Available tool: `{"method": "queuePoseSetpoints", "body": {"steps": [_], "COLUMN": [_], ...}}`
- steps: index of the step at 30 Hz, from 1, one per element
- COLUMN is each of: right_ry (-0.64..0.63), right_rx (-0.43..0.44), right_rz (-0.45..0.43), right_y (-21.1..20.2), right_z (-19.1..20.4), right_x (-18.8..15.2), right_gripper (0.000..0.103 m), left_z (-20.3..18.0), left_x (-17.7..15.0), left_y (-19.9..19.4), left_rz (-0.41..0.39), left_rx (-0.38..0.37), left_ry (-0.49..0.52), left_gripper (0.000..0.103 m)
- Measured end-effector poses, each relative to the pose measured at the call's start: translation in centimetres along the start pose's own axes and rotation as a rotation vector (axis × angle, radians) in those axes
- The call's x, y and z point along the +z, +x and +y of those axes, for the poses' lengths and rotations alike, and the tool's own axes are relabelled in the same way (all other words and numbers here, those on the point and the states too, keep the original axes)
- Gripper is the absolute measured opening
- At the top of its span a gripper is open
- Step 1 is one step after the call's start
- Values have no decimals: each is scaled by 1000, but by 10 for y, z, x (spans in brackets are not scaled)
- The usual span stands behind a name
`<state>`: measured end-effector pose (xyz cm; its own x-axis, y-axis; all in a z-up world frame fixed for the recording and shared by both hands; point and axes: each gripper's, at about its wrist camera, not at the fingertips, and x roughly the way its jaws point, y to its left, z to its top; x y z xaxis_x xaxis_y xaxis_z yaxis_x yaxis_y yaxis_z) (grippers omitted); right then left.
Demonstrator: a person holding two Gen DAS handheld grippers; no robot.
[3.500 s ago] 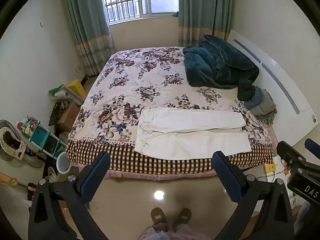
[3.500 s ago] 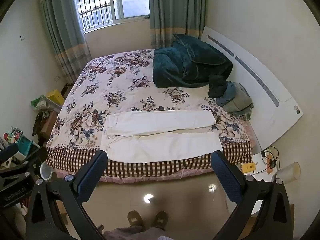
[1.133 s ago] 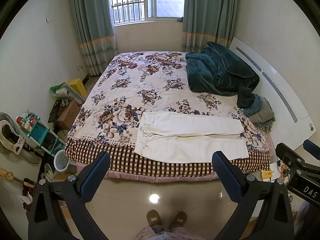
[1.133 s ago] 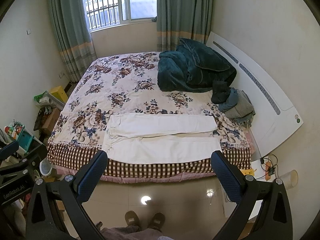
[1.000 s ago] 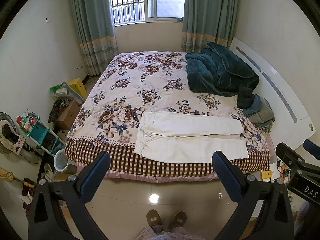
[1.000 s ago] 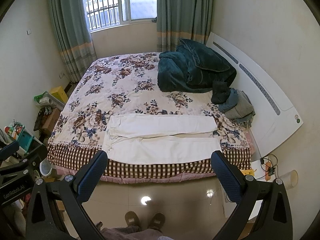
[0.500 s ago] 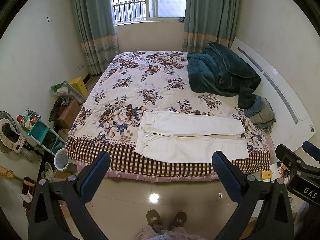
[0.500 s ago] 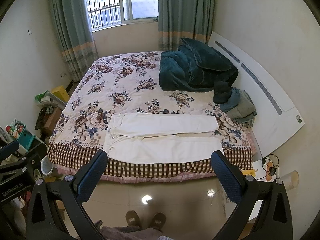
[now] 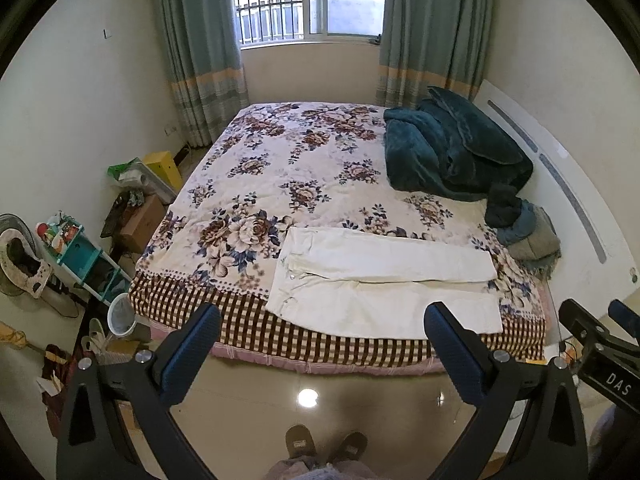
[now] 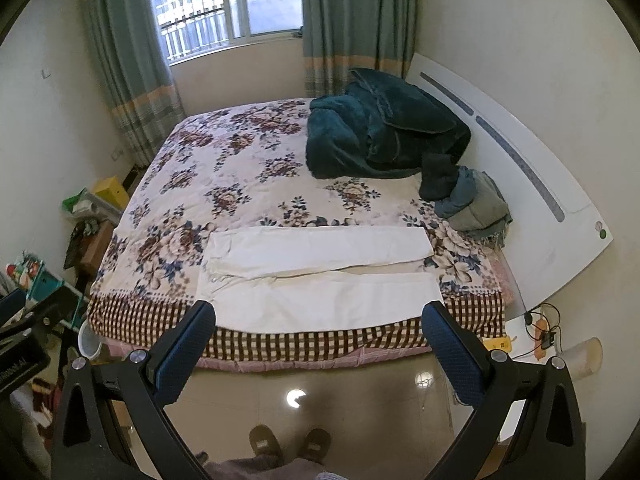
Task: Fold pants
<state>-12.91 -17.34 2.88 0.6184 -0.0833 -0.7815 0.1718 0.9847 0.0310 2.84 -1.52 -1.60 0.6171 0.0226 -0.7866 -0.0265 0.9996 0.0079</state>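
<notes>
Bedroom walls in pale cream close round a wide bed with a flower-printed quilt and a brown-and-white checked border along its near edge. I see a barred window at 12 o'clock, flanked by grey-green curtains. Flat on the near part of the bed lie the cream-white cotton pants, legs stretched side by side toward 3 o'clock, waistband toward 9 o'clock; from my right camera the same pants sit just beyond the fingertips, their near leg reaching the checked border. A heaped dark teal plush blanket occupies the bed at about 1 o'clock, with a small pile of grey and blue folded clothes beside it near the white headboard.

My left tongs hang over the glossy beige floor short of the bed, blue-padded fingers spread wide and gripping nothing. My right tongs are likewise spread wide, empty, clear of the fabric. At 6 o'clock I see a pair of brown slippers on the floor. A turquoise shelf rack cluttered with small items stands at 9 o'clock.
</notes>
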Motion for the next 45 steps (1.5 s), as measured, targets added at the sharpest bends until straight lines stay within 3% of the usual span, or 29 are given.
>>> {"method": "queuePoseSetpoints", "body": {"steps": [11, 21, 27, 33, 39, 42, 45], "right_ry": [50, 108, 180, 345, 548, 643, 691], "right_rx": [-58, -128, -181, -230, -287, -300, -319], "right_rz": [36, 112, 202, 342, 467, 522, 566], "right_y": [135, 307, 445, 617, 781, 856, 906], "right_z": [-57, -87, -100, -136, -187, -220, -244], "right_x": [54, 126, 181, 223, 218, 198, 174], "right_gripper": [103, 103, 103, 103, 103, 103, 103], "left_z": [-43, -68, -77, -73, -63, -58, -45], "left_x": [40, 102, 146, 171, 156, 146, 135], "left_y": [101, 229, 340, 484, 637, 699, 752], "left_rz": [37, 120, 227, 391, 560, 627, 677], "left_rx": [65, 92, 76, 94, 176, 214, 244], "left_ry": [-14, 25, 25, -59, -187, -241, -335], "left_gripper": [103, 103, 103, 103, 103, 103, 103]}}
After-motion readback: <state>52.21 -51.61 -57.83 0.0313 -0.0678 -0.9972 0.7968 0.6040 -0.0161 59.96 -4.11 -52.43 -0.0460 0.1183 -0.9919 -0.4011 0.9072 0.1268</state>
